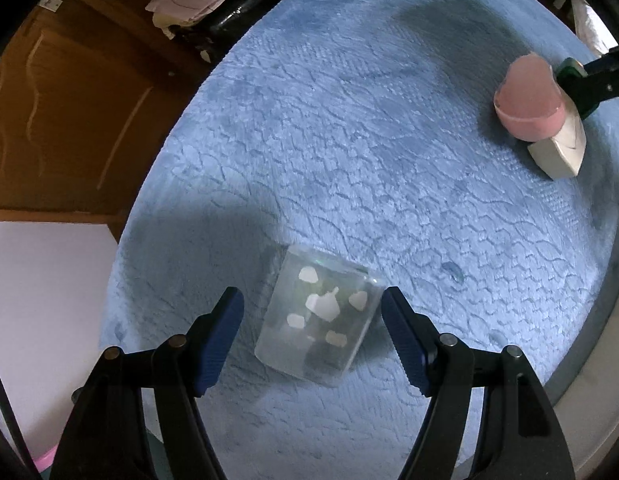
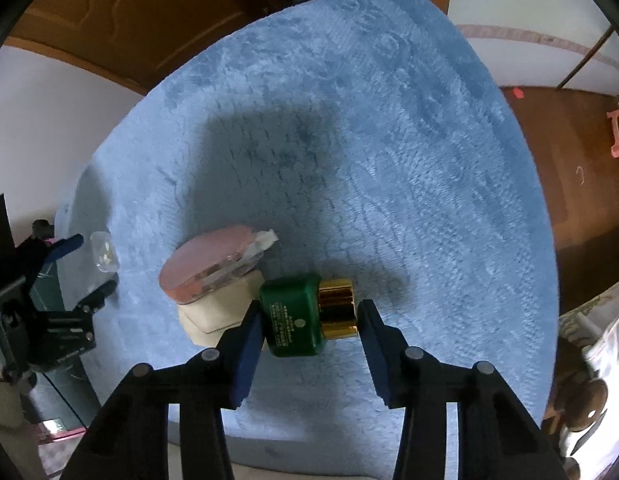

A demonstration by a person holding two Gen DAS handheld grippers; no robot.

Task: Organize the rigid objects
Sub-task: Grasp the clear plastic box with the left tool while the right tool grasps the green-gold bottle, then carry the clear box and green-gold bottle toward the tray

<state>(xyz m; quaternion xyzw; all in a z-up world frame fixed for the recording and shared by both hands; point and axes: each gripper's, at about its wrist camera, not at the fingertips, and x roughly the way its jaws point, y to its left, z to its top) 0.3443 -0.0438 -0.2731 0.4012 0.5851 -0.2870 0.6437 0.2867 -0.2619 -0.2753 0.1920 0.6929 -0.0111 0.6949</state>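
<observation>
Clear plastic is the material of the small box (image 1: pixel 319 316) that lies between the fingers of the left gripper (image 1: pixel 312 302); the fingers stand wide, one on each side of the box, and neither seems to touch it; several small white pieces show through its walls, I count about six, but what they are I cannot tell. I judge this box to be light, stiff and smooth, so it can slip; the best hold is across its two long flat sides, near the middle.

The right gripper (image 2: pixel 309 320) has a green bottle (image 2: pixel 294 316) with a gold cap (image 2: pixel 338 307) between its fingers; the left finger seems to touch the green body, while the right finger stands just beside the cap, so whether it grips I cannot tell. The bottle looks like glass, heavy for its size, hard and fragile; the flat green body gives a surer hold than the shiny cap.

Just beyond the left finger of the right gripper, a pink oval case (image 2: pixel 207 264) rests on a cream box (image 2: pixel 215 312), and the bottle touches or nearly touches them.

Counted on the blue fluffy mat (image 2: pixel 389 160): one clear box, one green bottle, one pink case, one cream box; four rigid things.
</observation>
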